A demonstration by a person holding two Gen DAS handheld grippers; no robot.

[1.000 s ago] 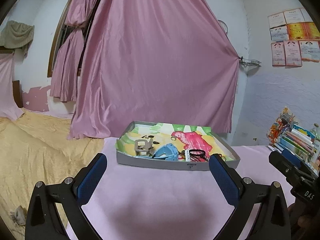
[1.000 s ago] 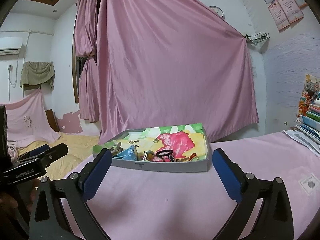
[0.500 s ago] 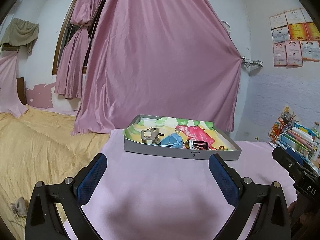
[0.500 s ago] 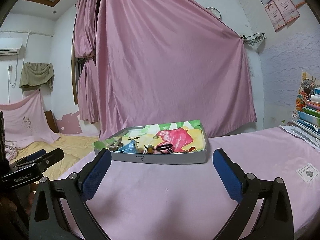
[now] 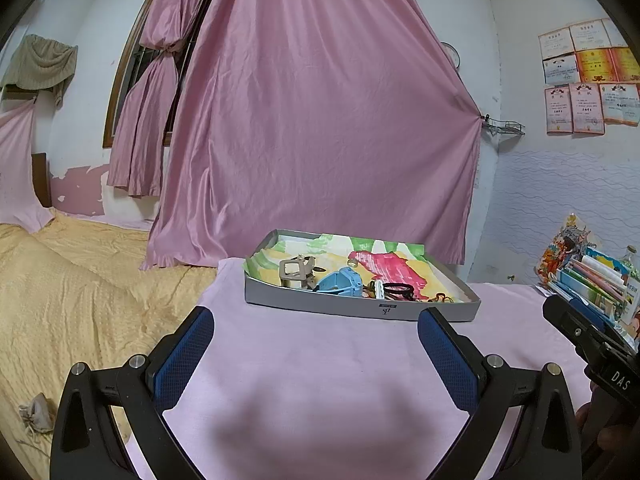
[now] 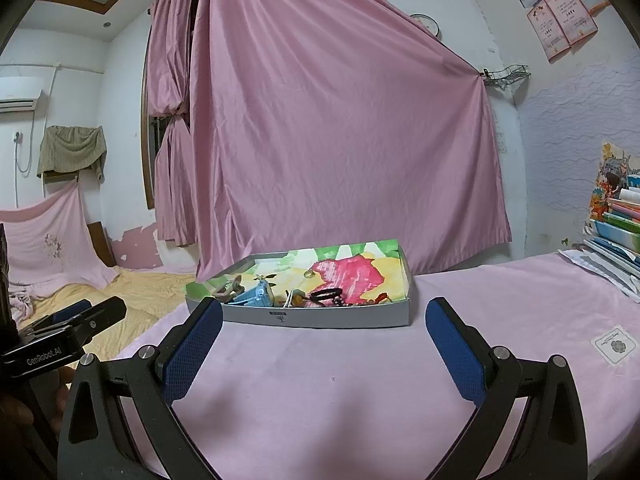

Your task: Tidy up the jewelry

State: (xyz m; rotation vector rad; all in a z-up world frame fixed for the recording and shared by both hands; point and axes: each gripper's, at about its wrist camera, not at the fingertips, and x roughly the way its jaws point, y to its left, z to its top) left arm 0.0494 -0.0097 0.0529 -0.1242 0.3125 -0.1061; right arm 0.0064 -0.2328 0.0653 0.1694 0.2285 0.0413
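Holding small jewelry, shallow grey tray point(image 5: 352, 307) shows colourful painted lining.

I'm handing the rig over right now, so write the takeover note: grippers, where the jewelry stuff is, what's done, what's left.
Left gripper: open, empty, held above the pink cloth, short of the tray.
Right gripper: open, empty, also short of the tray.
Tray sits on the cloth; inside, bunched near the front wall: metal clip, blue piece, black ring, small bits too small to identify.
Done: nothing visibly sorted.
Left: probably everything; start by reaching into the tray.
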